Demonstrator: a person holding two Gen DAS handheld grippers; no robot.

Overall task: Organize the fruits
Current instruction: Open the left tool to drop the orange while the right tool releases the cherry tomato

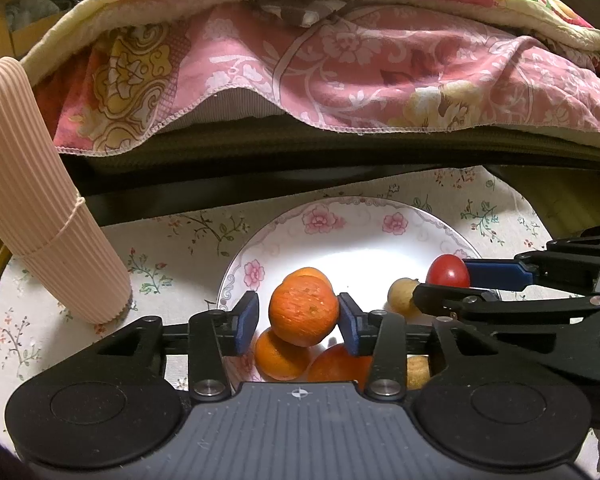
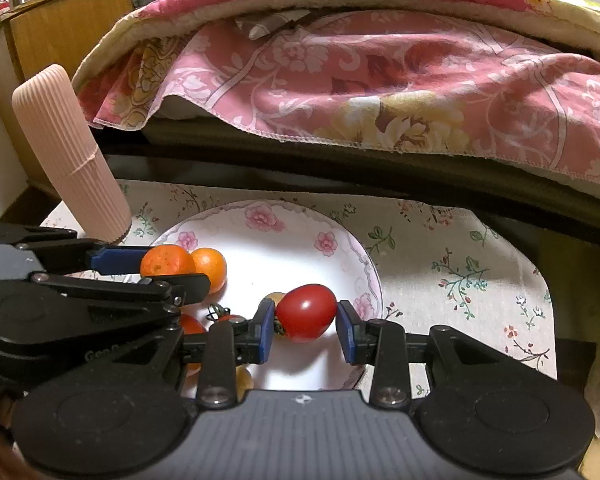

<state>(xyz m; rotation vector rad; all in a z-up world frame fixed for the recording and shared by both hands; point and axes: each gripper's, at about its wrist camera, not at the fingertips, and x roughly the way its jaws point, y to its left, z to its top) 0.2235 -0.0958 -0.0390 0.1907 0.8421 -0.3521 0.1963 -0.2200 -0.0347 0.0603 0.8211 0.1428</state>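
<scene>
Several oranges point(image 1: 284, 354) are already sitting on the plate point(image 1: 340, 236); above its left side the left hand-held gripper point(image 1: 298, 318) is bracketing another orange point(image 1: 303, 310), pads looking slightly slack. Over the plate's right side, the right hand-held gripper point(image 2: 305, 330) is clamping a red tomato point(image 2: 306, 312), not yet set down, so organizing looks well advanced.

My left gripper point(image 1: 298, 322) and right gripper point(image 2: 305, 330) look alike: matte black linkage arms, blue pads on the fingers point(image 1: 247, 322), silver screws point(image 2: 215, 394) at the pivots, two round black discs, and a ribbed grey plate point(image 1: 300, 432) marked with a small crosshair.
</scene>
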